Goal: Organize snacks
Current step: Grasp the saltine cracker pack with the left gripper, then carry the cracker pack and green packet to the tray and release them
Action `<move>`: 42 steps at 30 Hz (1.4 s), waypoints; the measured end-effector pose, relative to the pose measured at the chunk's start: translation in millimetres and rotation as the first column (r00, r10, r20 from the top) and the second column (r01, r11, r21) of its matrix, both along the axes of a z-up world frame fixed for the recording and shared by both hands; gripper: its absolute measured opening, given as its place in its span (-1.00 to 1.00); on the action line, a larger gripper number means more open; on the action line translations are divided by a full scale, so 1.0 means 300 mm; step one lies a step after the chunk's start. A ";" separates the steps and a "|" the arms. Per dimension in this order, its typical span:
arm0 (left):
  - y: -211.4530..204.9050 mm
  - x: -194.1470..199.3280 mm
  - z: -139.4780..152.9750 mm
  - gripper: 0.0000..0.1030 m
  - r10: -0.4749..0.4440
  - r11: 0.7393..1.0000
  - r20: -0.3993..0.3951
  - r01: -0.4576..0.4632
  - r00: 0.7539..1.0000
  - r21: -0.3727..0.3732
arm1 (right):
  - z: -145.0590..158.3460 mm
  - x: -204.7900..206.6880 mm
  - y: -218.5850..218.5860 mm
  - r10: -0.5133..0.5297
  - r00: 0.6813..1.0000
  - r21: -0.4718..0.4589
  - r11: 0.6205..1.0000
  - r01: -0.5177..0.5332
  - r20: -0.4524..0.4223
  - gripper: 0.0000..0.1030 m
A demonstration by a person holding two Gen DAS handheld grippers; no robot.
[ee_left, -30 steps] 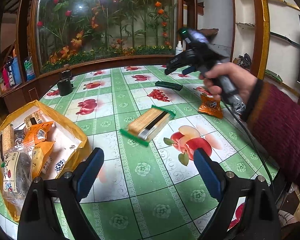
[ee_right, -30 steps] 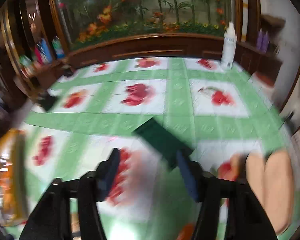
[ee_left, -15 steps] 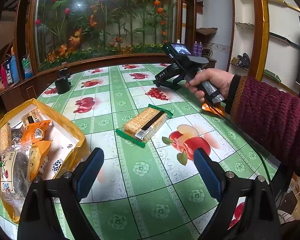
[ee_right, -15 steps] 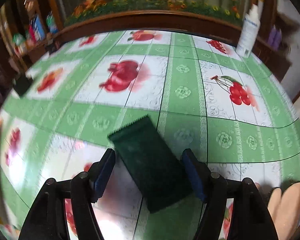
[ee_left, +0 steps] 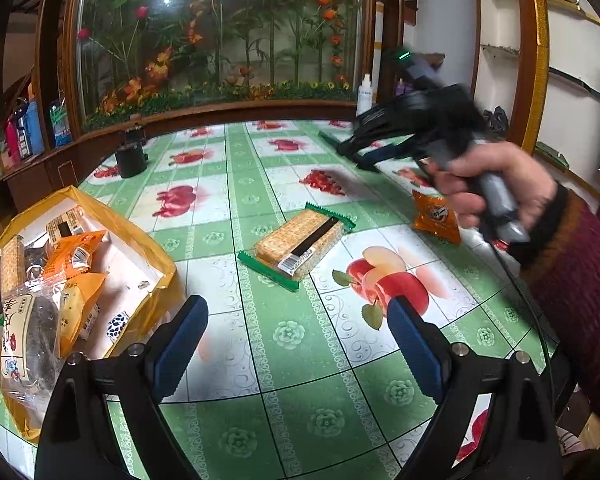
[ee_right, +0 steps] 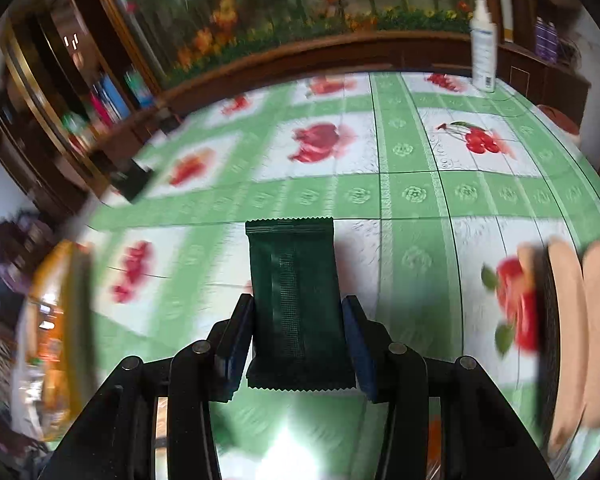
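My right gripper [ee_right: 298, 310] has a dark green snack packet [ee_right: 292, 280] between its fingers; the jaws are closing and both pads touch the packet's sides. In the left wrist view the right gripper [ee_left: 356, 156] is blurred at the far right of the table, held by a hand [ee_left: 492, 184]. My left gripper [ee_left: 294, 320] hangs open over the near table, with nothing between its fingers. A cracker packet with green ends [ee_left: 302, 240] lies mid-table. A small orange packet [ee_left: 436, 216] lies to the right. A yellow bag [ee_left: 72, 190] at the left holds several snacks.
A black cup [ee_left: 130, 158] stands at the far left of the green fruit-print tablecloth [ee_left: 260, 360]. A white bottle [ee_right: 483, 52] stands at the far edge by the wooden ledge. The table's edge curves close on the right.
The right gripper came down over the dark green packet and its jaws narrowed onto it, then swung, blurring both views. The left gripper stayed put and open.
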State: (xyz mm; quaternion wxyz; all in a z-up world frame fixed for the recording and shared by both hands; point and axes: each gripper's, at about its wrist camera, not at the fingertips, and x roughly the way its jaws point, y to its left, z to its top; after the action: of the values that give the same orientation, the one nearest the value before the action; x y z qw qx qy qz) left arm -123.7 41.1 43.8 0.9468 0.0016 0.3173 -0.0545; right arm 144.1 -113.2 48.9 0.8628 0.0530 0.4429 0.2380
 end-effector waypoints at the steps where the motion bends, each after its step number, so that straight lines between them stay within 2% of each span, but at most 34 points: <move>1: -0.003 0.008 -0.001 0.76 0.006 1.000 -0.010 -0.006 1.000 0.010 | 0.011 -0.035 -0.011 -0.004 1.000 0.025 1.000 0.003 0.015 -0.06; 5: -0.044 0.062 0.037 0.76 -0.009 0.998 -0.019 0.010 1.000 0.066 | 0.045 -0.096 -0.044 0.004 0.998 0.100 0.995 -0.010 0.063 -0.06; 8: -0.102 0.141 0.077 0.76 -0.076 0.987 -0.054 0.083 0.996 0.136 | 0.064 -0.096 -0.074 -0.007 0.996 0.132 0.991 -0.004 0.085 -0.06; 10: -0.132 0.202 0.078 0.76 -0.080 0.974 -0.067 0.092 0.995 0.207 | 0.067 -0.089 -0.098 -0.018 0.997 0.159 0.987 0.005 0.080 -0.06; 11: -0.144 0.238 0.072 0.76 -0.078 0.967 -0.077 0.094 0.994 0.238 | 0.067 -0.086 -0.105 -0.020 0.997 0.165 0.986 0.007 0.077 -0.06; 13: -0.161 0.329 0.041 0.76 -0.104 0.956 -0.173 0.146 0.979 0.255 | 0.064 -0.078 -0.121 -0.032 0.997 0.179 0.984 0.019 0.069 -0.06; 15: -0.170 0.382 0.012 0.76 -0.105 0.947 -0.220 0.165 0.970 0.276 | 0.061 -0.072 -0.131 -0.034 0.997 0.185 0.983 0.021 0.065 -0.06; 18: -0.180 0.448 -0.022 0.76 -0.075 0.929 -0.240 0.156 0.968 0.337 | 0.063 -0.068 -0.141 -0.040 0.997 0.193 0.981 0.028 0.063 -0.06; 21: -0.162 0.493 -0.048 0.75 -0.046 0.940 -0.274 0.135 0.961 0.314 | 0.068 -0.070 -0.146 -0.043 0.997 0.205 0.978 0.029 0.064 -0.06; 23: -0.137 0.512 -0.065 0.75 -0.013 0.959 -0.293 0.095 0.956 0.267 | 0.070 -0.073 -0.142 -0.039 0.997 0.206 0.978 0.024 0.067 -0.06; 24: -0.121 0.515 -0.072 0.66 0.004 0.970 -0.300 0.070 0.954 0.234 | 0.071 -0.075 -0.140 -0.038 0.997 0.207 0.978 0.023 0.069 -0.06; 25: -0.102 0.513 -0.077 0.37 0.025 0.981 -0.307 0.036 0.951 0.191 | 0.073 -0.078 -0.137 -0.033 0.997 0.207 0.978 0.018 0.070 -0.06; 26: -0.084 0.512 -0.088 0.20 0.046 0.990 -0.327 0.001 0.944 0.142 | 0.074 -0.080 -0.134 -0.029 0.997 0.207 0.978 0.013 0.072 -0.06; 28: -0.063 0.495 -0.095 0.07 0.105 0.991 -0.320 -0.072 0.942 0.112 | 0.073 -0.083 -0.129 -0.026 0.997 0.206 0.979 0.011 0.071 -0.06; 30: -0.070 0.460 -0.096 -0.03 0.132 0.989 -0.300 -0.105 0.945 0.105 | 0.066 -0.085 -0.113 -0.014 0.998 0.197 0.980 0.001 0.066 -0.06; 32: -0.083 0.443 -0.101 -0.03 0.138 0.989 -0.296 -0.116 0.945 0.093 | 0.058 -0.087 -0.095 -0.004 0.998 0.184 0.983 -0.007 0.060 -0.06; 33: -0.088 0.439 -0.103 0.02 0.143 0.988 -0.288 -0.120 0.947 0.097 | 0.055 -0.091 -0.086 0.004 0.998 0.178 0.984 -0.014 0.060 -0.06; 34: -0.091 0.439 -0.105 0.20 0.148 0.987 -0.278 -0.123 0.949 0.106 | 0.051 -0.096 -0.068 0.015 0.998 0.165 0.986 -0.025 0.063 -0.06; 36: -0.084 0.452 -0.109 0.26 0.149 0.987 -0.269 -0.127 0.951 0.100 | 0.044 -0.103 -0.047 0.028 0.997 0.142 0.989 -0.038 0.069 -0.06; 38: -0.065 0.455 -0.112 0.20 0.144 0.989 -0.260 -0.130 0.955 0.068 | 0.037 -0.110 -0.030 0.039 0.997 0.124 0.991 -0.048 0.073 -0.06; 39: -0.065 0.450 -0.111 -0.08 0.144 0.989 -0.238 -0.131 0.961 0.068 | 0.033 -0.112 -0.022 0.042 0.996 0.115 0.992 -0.050 0.075 -0.06; 42: -0.062 0.444 -0.105 -0.12 0.137 0.990 -0.229 -0.131 0.964 0.041 | 0.023 -0.114 -0.009 0.048 0.996 0.096 0.994 -0.055 0.078 -0.06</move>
State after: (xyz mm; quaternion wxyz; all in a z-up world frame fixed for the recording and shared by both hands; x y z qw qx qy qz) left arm 9.5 22.4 12.4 0.9049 -0.0142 0.4252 0.0141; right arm 109.9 -115.8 55.9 0.8687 0.0750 0.3991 0.2835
